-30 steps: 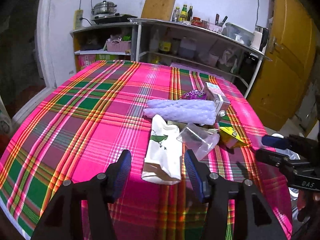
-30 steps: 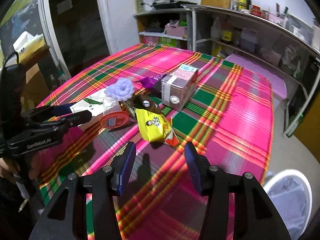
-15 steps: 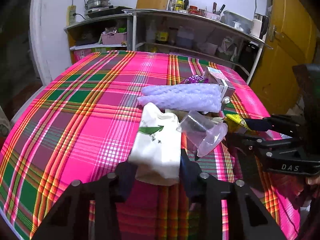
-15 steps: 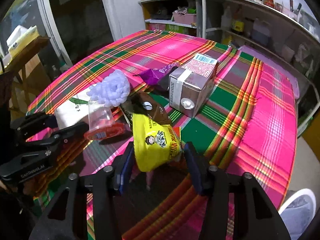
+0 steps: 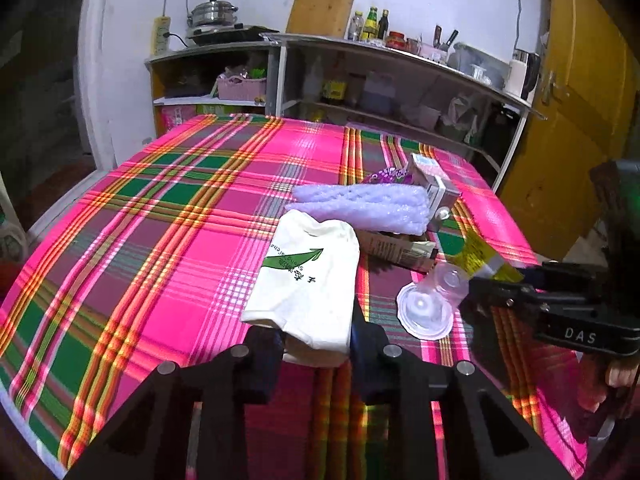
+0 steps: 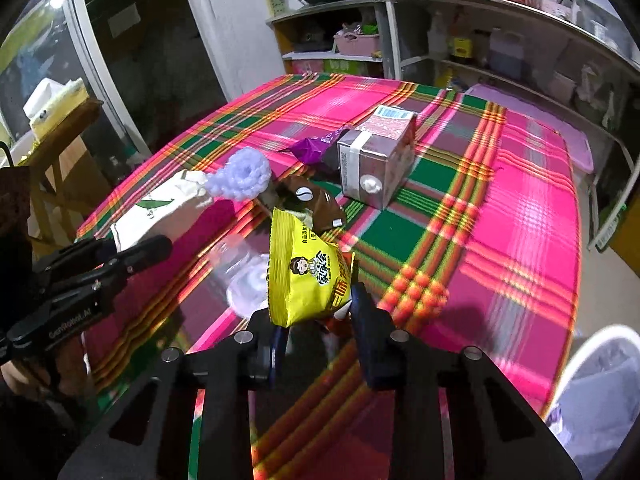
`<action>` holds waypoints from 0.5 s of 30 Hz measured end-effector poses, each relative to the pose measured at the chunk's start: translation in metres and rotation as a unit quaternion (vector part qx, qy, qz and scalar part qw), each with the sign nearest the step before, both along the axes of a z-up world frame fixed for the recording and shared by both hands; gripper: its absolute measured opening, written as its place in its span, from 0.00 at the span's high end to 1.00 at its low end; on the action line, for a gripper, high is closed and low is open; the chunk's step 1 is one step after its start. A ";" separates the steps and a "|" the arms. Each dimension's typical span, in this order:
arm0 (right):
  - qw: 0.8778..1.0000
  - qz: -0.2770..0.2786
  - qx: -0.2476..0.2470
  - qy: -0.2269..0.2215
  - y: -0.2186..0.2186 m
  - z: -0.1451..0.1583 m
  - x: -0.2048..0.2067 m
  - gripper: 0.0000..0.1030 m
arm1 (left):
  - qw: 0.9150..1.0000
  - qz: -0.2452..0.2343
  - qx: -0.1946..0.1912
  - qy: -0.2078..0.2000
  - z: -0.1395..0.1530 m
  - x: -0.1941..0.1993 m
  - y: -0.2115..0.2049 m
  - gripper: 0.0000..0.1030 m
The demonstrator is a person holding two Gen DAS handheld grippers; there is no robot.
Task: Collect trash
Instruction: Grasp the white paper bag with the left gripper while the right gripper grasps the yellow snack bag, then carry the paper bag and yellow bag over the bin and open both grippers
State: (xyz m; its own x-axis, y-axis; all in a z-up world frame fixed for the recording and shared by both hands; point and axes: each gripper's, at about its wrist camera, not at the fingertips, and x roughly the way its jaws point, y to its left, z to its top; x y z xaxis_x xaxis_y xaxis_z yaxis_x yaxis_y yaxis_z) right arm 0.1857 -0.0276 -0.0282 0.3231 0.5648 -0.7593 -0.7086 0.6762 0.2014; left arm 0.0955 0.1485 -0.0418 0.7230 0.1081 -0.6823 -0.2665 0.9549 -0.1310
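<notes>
My left gripper (image 5: 316, 344) jaws are closing on the white bag (image 5: 308, 280), my right gripper (image 6: 316, 320) jaws on the yellow packet (image 6: 304, 272), both on the bench (image 5: 180, 240). I fear the thin edges slip out when I lift.

You're getting heavy fisheye bending and black corners in both views. The pink plaid tablecloth (image 5: 192, 248) glares under overhead room light, the dark glass doorway (image 6: 132, 60) reflects, and everything looks slightly soft.
</notes>
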 end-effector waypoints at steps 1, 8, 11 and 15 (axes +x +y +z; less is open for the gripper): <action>1.000 -0.003 0.002 -0.002 -0.004 0.002 -0.004 0.70 | 1.000 0.001 -0.001 -0.003 0.003 -0.003 -0.001 0.72; 0.999 -0.021 0.013 -0.028 -0.034 0.023 -0.035 0.70 | 1.000 -0.007 0.000 -0.027 0.023 -0.023 -0.021 0.72; 0.999 -0.031 0.018 -0.038 -0.045 0.031 -0.046 0.70 | 0.999 -0.021 0.003 -0.037 0.033 -0.031 -0.037 0.72; 0.997 -0.046 0.024 -0.050 -0.064 0.041 -0.062 0.70 | 0.998 -0.039 0.005 -0.049 0.043 -0.037 -0.054 0.72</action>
State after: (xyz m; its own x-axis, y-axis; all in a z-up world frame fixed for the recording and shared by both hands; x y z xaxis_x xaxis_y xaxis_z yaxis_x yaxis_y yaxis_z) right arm 0.1236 -0.0914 0.0126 0.4473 0.5637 -0.6943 -0.6621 0.7307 0.1667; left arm 0.0582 0.0941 0.0016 0.7925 0.0554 -0.6074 -0.1780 0.9735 -0.1434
